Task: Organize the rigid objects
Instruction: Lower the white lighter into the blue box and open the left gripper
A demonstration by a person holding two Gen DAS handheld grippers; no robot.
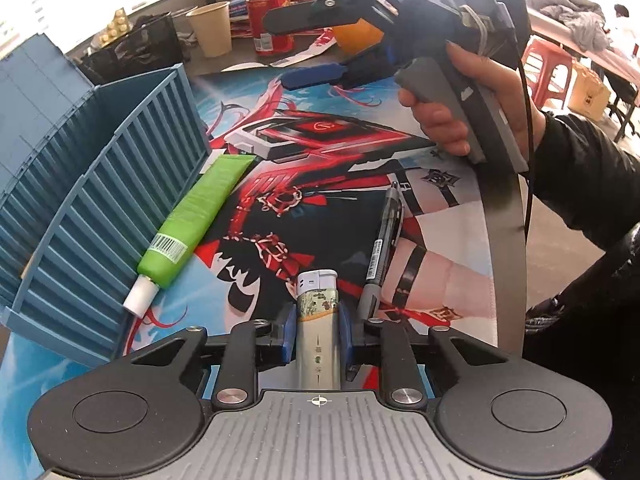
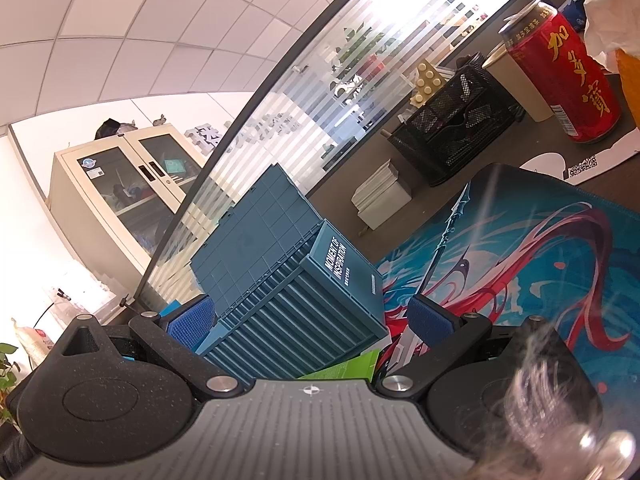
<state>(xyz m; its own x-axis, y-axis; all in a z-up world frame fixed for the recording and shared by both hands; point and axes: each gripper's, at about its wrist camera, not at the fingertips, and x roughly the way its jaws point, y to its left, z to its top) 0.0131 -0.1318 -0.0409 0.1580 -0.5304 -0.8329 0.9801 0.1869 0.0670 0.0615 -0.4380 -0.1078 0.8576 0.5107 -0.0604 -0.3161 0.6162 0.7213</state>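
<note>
My left gripper (image 1: pixel 316 320) is shut on a grey lighter (image 1: pixel 317 320) with a white cap, low over the printed desk mat (image 1: pixel 320 160). A green tube (image 1: pixel 196 216) with a white cap lies on the mat against the blue ribbed box (image 1: pixel 112 208). A black pen (image 1: pixel 382 248) lies to the right of the lighter. My right gripper (image 1: pixel 296 48) is held high over the far side of the mat, open and empty. In the right wrist view the right gripper (image 2: pixel 312 320) points at the blue box (image 2: pixel 288 280), with the tube's green end (image 2: pixel 348 368) below.
At the back stand a red can (image 1: pixel 270 20), a paper cup (image 1: pixel 210 28), a black mesh organizer (image 1: pixel 132 48) and an orange object (image 1: pixel 356 36) behind the right gripper. The person's right hand and sleeve (image 1: pixel 560 184) fill the right side.
</note>
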